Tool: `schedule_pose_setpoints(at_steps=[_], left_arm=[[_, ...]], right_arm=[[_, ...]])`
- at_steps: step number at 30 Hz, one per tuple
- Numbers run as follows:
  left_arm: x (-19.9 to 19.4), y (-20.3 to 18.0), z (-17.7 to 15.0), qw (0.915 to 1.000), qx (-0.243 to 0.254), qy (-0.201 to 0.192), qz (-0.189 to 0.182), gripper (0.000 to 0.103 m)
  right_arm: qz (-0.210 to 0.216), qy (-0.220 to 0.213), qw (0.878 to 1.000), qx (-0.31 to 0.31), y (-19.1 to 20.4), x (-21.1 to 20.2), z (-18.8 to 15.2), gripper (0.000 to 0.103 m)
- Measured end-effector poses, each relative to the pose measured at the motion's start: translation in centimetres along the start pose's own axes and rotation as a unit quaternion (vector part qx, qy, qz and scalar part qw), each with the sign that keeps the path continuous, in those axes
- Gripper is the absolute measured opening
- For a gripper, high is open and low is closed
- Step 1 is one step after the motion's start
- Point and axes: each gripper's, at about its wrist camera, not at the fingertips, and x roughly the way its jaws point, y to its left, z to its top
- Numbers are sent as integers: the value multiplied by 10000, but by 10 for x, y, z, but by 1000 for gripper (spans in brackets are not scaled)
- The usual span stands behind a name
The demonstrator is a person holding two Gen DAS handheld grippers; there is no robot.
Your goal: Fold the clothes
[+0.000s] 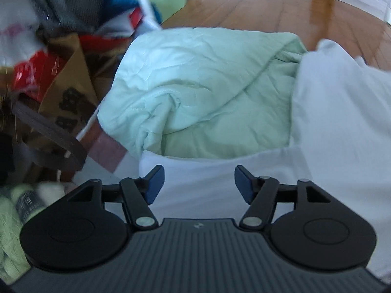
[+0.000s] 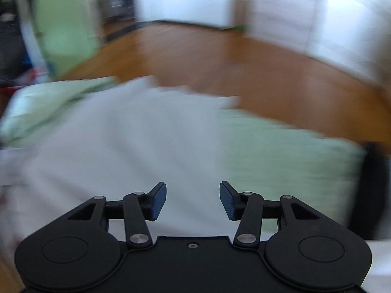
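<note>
The pale white cotton garment (image 1: 337,112) lies spread just this side of the crumpled mint-green quilted blanket (image 1: 195,85), likely laid flat so its edges can be reached for folding. The left tongs (image 1: 199,184) hang over the garment's near edge with jaws apart, gripping nothing. The right tongs (image 2: 193,200), in a blurred view, are likewise parted and empty above the same garment, the blanket beyond it

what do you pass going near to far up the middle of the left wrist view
left gripper, jaws open with nothing between them → white garment → pale green cloth → wooden floor
</note>
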Motion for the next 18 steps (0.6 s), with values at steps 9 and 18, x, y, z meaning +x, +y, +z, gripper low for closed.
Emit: schedule_pose_setpoints(at_steps=[9,18], left_arm=[[34,-61,-20,9906,-264,46,-1341,79],[39,-42,-12,9901,-284,418,-1309,5]], right_arm=[[1978,1190,9727,241,131,97,42,54],[1553,2191,9630,-205,132,113,102,55]])
